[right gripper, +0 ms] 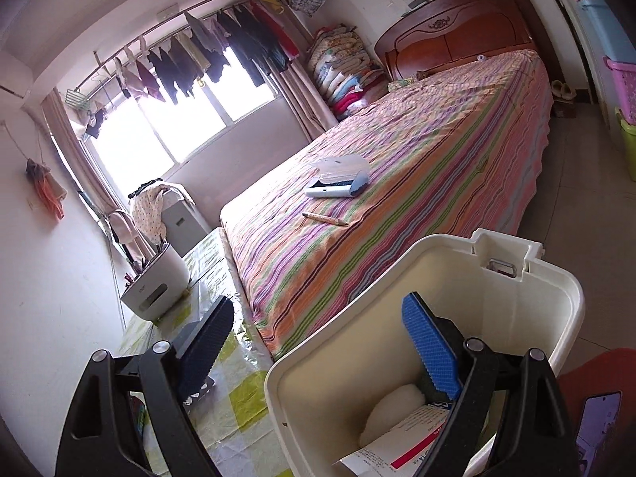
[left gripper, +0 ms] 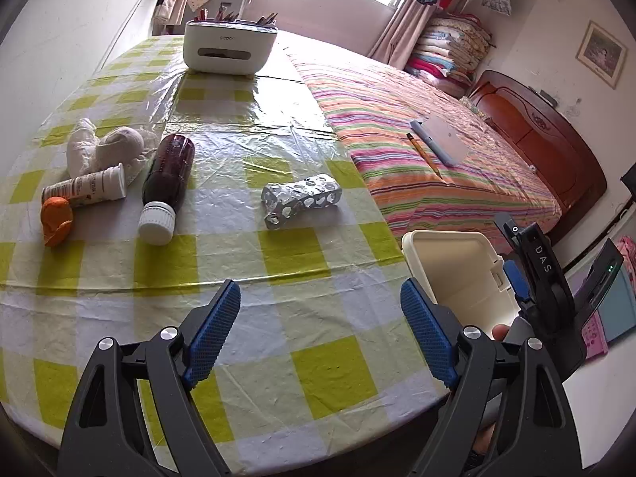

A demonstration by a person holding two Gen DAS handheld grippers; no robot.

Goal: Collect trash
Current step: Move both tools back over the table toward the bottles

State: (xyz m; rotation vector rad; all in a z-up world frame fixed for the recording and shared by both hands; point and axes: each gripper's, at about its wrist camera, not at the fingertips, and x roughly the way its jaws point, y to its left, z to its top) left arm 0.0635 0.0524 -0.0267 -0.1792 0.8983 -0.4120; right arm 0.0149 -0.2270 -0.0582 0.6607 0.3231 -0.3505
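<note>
In the left wrist view, trash lies on the checked table point(left gripper: 278, 318): a crumpled foil blister pack point(left gripper: 301, 199), a dark bottle with a white cap point(left gripper: 167, 183) on its side, a white tube point(left gripper: 85, 189), an orange lump point(left gripper: 57, 220) and crumpled white tissue point(left gripper: 107, 149). My left gripper point(left gripper: 320, 330) is open and empty above the near table. A cream bin point(left gripper: 457, 274) stands off the table's right edge. My right gripper point(right gripper: 318, 342) is open over the bin's rim point(right gripper: 576, 298), one finger inside. A white wad point(right gripper: 391, 409) and a paper box point(right gripper: 401, 443) lie inside.
A white pencil-holder box point(left gripper: 230, 45) stands at the table's far end. A bed with a striped cover point(left gripper: 437, 139) runs along the table's right side, with a pen point(left gripper: 423, 155) and a notebook point(left gripper: 443, 139) on it. A wall is to the left.
</note>
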